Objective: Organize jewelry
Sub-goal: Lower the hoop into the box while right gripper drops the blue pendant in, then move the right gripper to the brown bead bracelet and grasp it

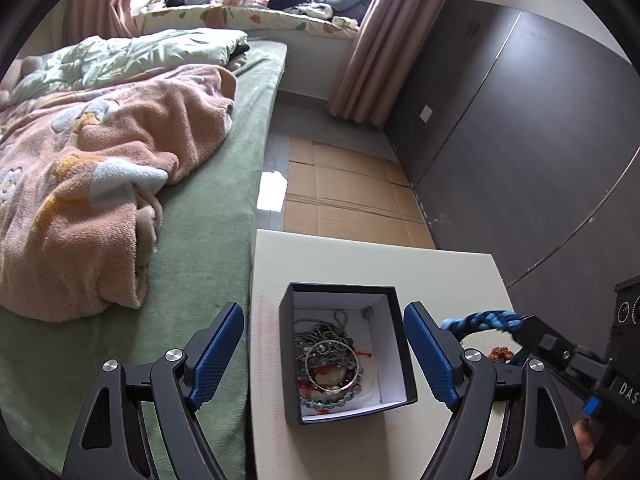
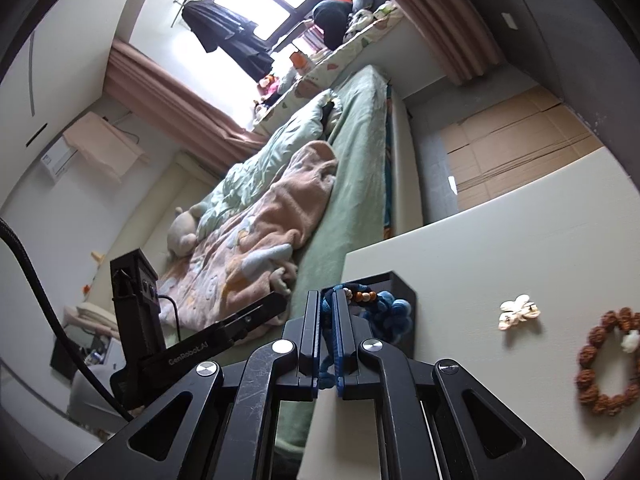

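Note:
A black jewelry box [image 1: 394,344] with a white inside stands on the white table [image 1: 440,276]. It holds a silver bangle [image 1: 331,366], chains and beaded pieces. My left gripper [image 1: 323,354] is open, its jaws on either side of the box. My right gripper [image 2: 327,322] is shut on a blue braided cord bracelet [image 2: 394,312] with orange and white beads, held beside the box [image 2: 400,292]. The bracelet also shows in the left wrist view [image 1: 480,320], right of the box. A brown bead bracelet [image 2: 600,360] and a white flower clip [image 2: 518,310] lie on the table.
A bed [image 1: 200,240] with a green sheet and a pink blanket [image 1: 100,184] runs along the table's left side. Flattened cardboard [image 1: 344,188] covers the floor beyond the table. A dark wardrobe wall [image 1: 520,140] stands at the right.

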Demonstrator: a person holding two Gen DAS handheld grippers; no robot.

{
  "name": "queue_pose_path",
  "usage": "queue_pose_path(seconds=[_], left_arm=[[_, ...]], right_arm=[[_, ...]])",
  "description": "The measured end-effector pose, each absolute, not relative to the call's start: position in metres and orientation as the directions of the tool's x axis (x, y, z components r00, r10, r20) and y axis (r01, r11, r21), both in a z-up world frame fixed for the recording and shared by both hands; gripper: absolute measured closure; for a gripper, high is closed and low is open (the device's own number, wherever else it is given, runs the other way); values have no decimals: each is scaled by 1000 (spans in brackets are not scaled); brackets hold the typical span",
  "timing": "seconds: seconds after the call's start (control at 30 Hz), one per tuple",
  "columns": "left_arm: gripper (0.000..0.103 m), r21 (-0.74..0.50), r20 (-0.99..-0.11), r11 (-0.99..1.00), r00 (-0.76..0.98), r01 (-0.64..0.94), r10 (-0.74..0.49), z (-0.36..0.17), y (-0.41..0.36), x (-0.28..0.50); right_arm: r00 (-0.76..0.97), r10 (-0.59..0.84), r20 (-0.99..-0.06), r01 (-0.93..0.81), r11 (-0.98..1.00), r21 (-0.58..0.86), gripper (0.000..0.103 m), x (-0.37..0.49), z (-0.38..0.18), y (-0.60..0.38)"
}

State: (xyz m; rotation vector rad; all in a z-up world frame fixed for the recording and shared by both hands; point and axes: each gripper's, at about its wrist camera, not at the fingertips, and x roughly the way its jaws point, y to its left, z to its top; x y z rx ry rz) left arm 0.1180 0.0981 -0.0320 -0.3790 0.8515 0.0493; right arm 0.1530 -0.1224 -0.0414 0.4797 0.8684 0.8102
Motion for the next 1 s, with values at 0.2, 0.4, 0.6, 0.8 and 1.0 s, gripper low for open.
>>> queue_pose_path(seconds=[0.2, 0.4, 0.6, 0.8, 1.0], left_arm=[[18, -327, -731, 919, 675, -221, -98, -32, 114, 115], [18, -340, -739, 907, 667, -249, -94, -36, 123, 115], [12, -333, -726, 915, 681, -226, -95, -31, 116, 113], [12, -320, -729, 928, 675, -191, -113, -32, 101, 114], [12, -330, -721, 930, 679, -162, -137, -31, 89, 113]], right_arm=[[353, 796, -492, -438, 605, 665, 96, 152, -50, -83], [322, 739, -592, -418, 672, 611, 28, 155, -63, -62], [351, 701, -621, -417, 711, 567, 27, 151, -59, -81], [398, 625, -671, -365, 779, 509, 27, 150, -56, -119], [428, 560, -709, -310, 828, 467, 27, 149, -58, -160]])
